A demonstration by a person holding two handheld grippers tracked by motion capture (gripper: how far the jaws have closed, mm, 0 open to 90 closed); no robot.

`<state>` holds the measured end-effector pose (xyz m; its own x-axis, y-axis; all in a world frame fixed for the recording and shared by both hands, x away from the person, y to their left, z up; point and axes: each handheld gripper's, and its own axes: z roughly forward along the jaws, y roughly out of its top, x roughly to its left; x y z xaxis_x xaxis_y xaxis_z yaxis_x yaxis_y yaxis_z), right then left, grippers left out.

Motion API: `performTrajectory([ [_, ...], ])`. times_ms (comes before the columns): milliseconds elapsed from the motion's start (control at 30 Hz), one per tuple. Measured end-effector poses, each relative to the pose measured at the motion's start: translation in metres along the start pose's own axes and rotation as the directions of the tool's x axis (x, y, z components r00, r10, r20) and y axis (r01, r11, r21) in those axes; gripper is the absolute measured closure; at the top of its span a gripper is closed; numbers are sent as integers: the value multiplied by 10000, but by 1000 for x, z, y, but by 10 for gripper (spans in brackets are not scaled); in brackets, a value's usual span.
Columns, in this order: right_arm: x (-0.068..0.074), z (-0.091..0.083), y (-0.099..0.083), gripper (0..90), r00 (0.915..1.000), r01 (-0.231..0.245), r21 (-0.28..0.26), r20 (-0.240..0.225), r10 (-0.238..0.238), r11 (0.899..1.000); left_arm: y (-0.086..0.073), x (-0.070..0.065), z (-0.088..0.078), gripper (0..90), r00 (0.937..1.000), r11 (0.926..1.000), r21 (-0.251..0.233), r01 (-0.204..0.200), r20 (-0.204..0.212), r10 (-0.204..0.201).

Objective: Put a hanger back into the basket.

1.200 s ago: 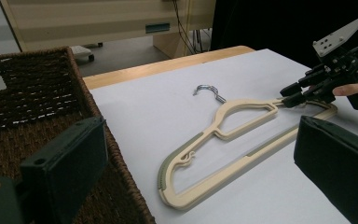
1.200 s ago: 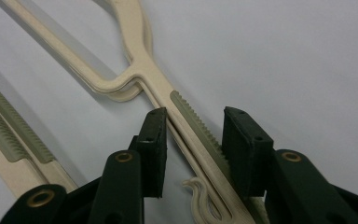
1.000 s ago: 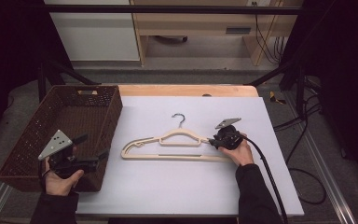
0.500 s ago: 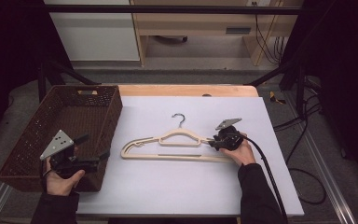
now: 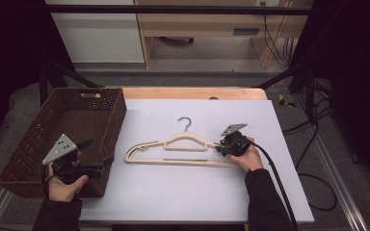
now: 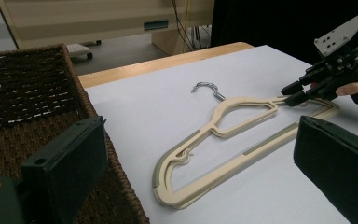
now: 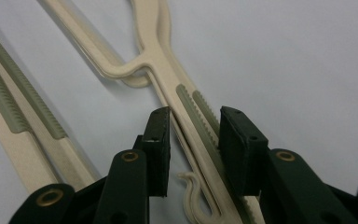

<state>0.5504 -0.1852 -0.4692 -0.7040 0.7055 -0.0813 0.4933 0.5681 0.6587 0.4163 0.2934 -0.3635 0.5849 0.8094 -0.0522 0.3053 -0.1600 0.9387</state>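
A cream plastic hanger (image 5: 185,149) with a metal hook lies flat on the white table top (image 5: 197,192). My right gripper (image 5: 217,147) is at its right shoulder, low on the table. In the right gripper view the jaws straddle the hanger's ribbed upper arm (image 7: 186,107). They have just been closing on it, a thin gap still shows at the left pad (image 7: 161,140), so my right gripper (image 7: 193,116) is open. My left gripper (image 5: 98,153) hovers over the basket's near right corner, its jaws wide apart and empty (image 6: 200,135). From there I see the right gripper (image 6: 293,93) at the hanger (image 6: 242,116).
A dark brown wicker basket (image 5: 115,115) stands at the table's left side, nothing visible in it (image 6: 28,84). A wooden strip (image 5: 192,93) runs along the table's far edge. Black cable (image 5: 274,178) trails from the right gripper along the forearm.
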Motion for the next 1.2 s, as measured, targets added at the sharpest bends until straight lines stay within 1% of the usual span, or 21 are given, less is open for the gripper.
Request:
performTrajectory([
  [33, 0, 0, 0, 657, 9999, 130, 115, 12, -130, 9998, 0, 0, 0, 28, 10000, 10000, 2, 4, 0, -4],
  [133, 1, 0, 1, 689, 10000, 38, 68, 9, -38, 10000, 0, 0, 0, 28, 10000, 10000, 7, -13, 8, 13],
  [167, 0, -1, 0, 695, 9997, 235, -15, -31, -235, 9997, 0, -1, 0, 28, 10000, 10000, 3, -17, 6, 17],
  [200, 1, -1, 0, 705, 9999, 151, -40, -71, -151, 9999, 0, -1, 0, 28, 10000, 10000, 1, -18, 3, 18],
  [233, -1, -1, -1, 722, 9990, 416, -99, -136, -417, 9991, 0, 0, 0, 28, 10000, 10000, 5, -12, -2, 12],
  [267, -1, -2, -1, 754, 9992, 343, -91, -216, -345, 9994, 0, 0, 0, 28, 10000, 10000, 11, -12, -10, 12],
  [300, -1, -2, -1, 754, 9992, 343, -91, -216, -345, 9994, 0, 0, 0, 28, 10000, 10000, 15, -12, -14, 12],
  [333, -2, -2, -1, 756, 9981, 552, -222, -246, -558, 9982, 0, 0, 0, 28, 10000, 10000, 11, -4, -14, 4],
  [400, -1, -3, -1, 758, 9991, 396, -140, -162, -398, 9991, 0, 0, 0, 28, 10000, 10000, -2, 0, -23, 0],
  [667, -2, -5, -1, 771, 9985, 480, -197, -261, -485, 9987, 0, 0, 0, 28, 10000, 10000, 10, -16, -27, 16],
  [700, -2, -6, -1, 779, 9984, 498, -296, -259, -505, 9983, 0, 0, 0, 28, 10000, 10000, 9, -17, -23, 17],
  [733, -2, -9, -1, 795, 9997, 149, -290, -164, -154, 9995, 0, 0, 0, 28, 10000, 10000, 3, -14, -20, 14],
  [800, -4, -10, -2, 798, 9996, 224, -252, -175, -229, 9994, 0, 0, 0, 28, 10000, 10000, 6, -16, -21, 16],
  [867, -1, -12, -2, 798, 9991, 57, -127, -422, -62, 9999, 0, 0, 0, 29, 10000, 10000, 4, -20, -13, 20],
  [933, -1, -13, -3, 798, 9988, 146, -111, -471, -152, 9998, 0, 0, 0, 29, 10000, 10000, 51, -58, -16, 59],
  [967, 1, -14, -4, 798, 9990, 10, -84, -449, -13, 10000, 0, 0, 1, 29, 10000, 10000, 65, -61, -11, 61],
  [1033, 3, -17, -5, 798, 9980, -66, -22, -625, 65, 10000, 0, -1, 1, 29, 10000, 10000, 68, -70, 1, 70],
  [1067, 5, -18, -4, 797, 9977, -233, 79, -629, 238, 9997, 0, -1, 1, 29, 10000, 9999, 70, -72, 4, 72],
  [1100, 7, -18, -5, 797, 9979, -230, 86, -610, 235, 9997, 0, -1, 1, 29, 10000, 9999, 69, -73, 5, 73],
  [1133, 11, -18, -4, 796, 9970, -373, 253, -676, 390, 9990, 0, -1, 1, 29, 10000, 9999, 74, -69, 5, 69],
  [1200, 13, -18, -4, 795, 9964, -478, 381, -682, 503, 9981, -1, -1, 2, 29, 10000, 10000, 74, -48, 1, 48],
])
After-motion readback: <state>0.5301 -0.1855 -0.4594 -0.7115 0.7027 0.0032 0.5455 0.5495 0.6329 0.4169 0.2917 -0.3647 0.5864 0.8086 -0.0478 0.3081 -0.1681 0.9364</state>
